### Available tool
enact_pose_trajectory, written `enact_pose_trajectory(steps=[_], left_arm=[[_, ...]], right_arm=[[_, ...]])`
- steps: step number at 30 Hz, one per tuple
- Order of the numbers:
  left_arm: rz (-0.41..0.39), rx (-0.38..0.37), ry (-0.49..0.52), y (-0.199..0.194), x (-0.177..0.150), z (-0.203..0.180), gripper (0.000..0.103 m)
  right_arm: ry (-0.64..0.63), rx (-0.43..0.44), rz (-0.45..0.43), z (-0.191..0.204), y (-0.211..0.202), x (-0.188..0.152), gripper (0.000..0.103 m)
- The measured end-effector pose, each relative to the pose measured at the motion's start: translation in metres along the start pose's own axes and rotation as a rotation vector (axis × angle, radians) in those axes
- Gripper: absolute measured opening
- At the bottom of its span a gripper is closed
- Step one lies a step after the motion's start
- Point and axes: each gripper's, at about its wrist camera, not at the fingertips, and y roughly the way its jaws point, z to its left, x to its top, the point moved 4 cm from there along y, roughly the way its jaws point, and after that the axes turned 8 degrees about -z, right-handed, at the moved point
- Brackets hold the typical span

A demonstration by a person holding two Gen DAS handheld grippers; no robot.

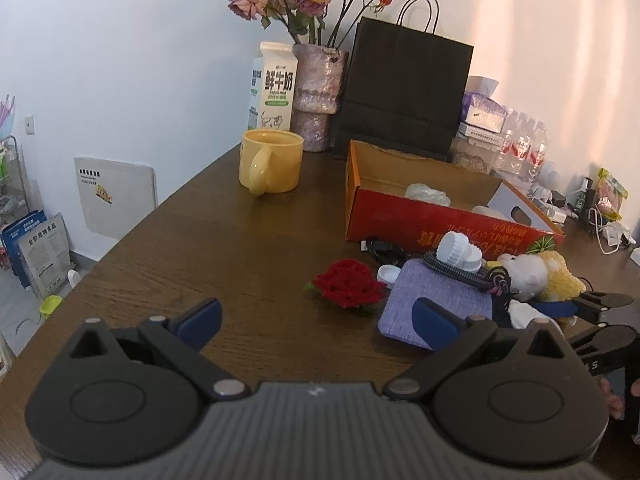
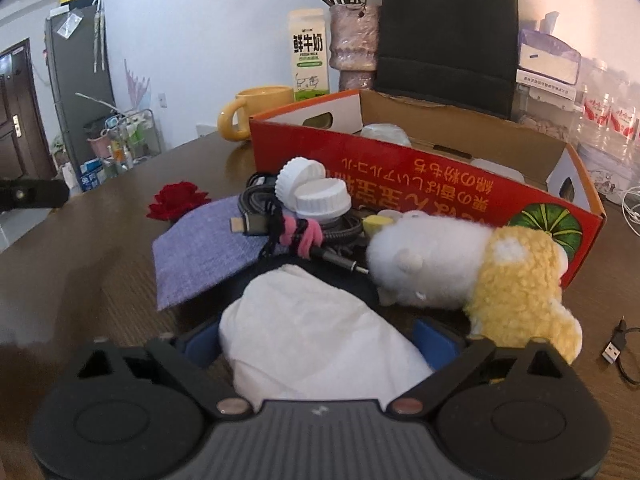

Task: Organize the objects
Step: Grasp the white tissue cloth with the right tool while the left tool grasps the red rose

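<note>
A red cardboard box [image 1: 440, 228] [image 2: 440, 196] stands open on the wooden table [image 1: 240, 248]. In front of it lie a purple cloth [image 1: 436, 300] [image 2: 204, 252], a red fabric rose [image 1: 348, 284] [image 2: 176, 200], white lids [image 1: 458, 252] [image 2: 316, 192], coiled cables [image 2: 272, 216] and a white-and-yellow plush toy [image 1: 540, 272] [image 2: 460, 272]. My left gripper [image 1: 316, 320] is open and empty over the table, near the rose. My right gripper [image 2: 320, 340] has its fingers around a white crumpled cloth [image 2: 312, 340]; it also shows in the left wrist view [image 1: 560, 308].
A yellow mug [image 1: 270, 160], milk carton [image 1: 274, 88], vase of dried roses [image 1: 318, 96] and black paper bag [image 1: 404, 88] stand at the back. Water bottles [image 1: 524, 148] and a tissue box [image 1: 482, 108] are back right. A USB cable [image 2: 616, 348] lies right.
</note>
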Motion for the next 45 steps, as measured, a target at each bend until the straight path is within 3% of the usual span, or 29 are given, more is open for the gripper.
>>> enact_pose_trajectory(steps=[3,4,6,10,18,23,34,39,41,45], left_arm=[[0.013,-0.004,0.0,0.004,-0.002,0.0,0.103],[0.017,-0.007,0.004,0.006,-0.002,-0.001,0.103],[0.024,-0.007,0.01,0.01,-0.003,-0.001,0.103],[0.041,0.001,0.013,0.018,-0.003,0.003,0.103],[0.056,0.009,0.014,0.038,0.002,0.009,0.103],[0.082,-0.004,0.019,0.063,0.008,0.005,0.103],[0.12,-0.013,-0.014,0.109,0.008,-0.008,0.102],[0.133,-0.044,-0.05,0.117,0.003,-0.009,0.081],[0.132,-0.058,-0.062,0.118,0.003,-0.009,0.064],[0.131,-0.132,-0.053,0.117,0.001,-0.015,0.047]], right_arm=[[0.016,0.018,-0.01,-0.002,-0.004,0.0,0.088],[0.02,0.023,-0.011,-0.002,-0.005,0.0,0.079],[0.034,0.032,-0.015,-0.003,-0.008,-0.001,0.07],[0.069,0.032,-0.038,-0.006,-0.015,-0.003,0.064],[0.168,-0.012,-0.15,-0.012,-0.041,-0.001,0.059],[0.185,-0.094,-0.211,0.001,-0.048,0.0,0.058],[0.171,-0.195,-0.24,0.012,-0.042,-0.004,0.06],[0.17,-0.212,-0.233,0.011,-0.039,-0.006,0.062],[0.168,-0.21,-0.226,0.012,-0.037,-0.007,0.062],[0.163,-0.209,-0.226,0.012,-0.037,-0.007,0.063]])
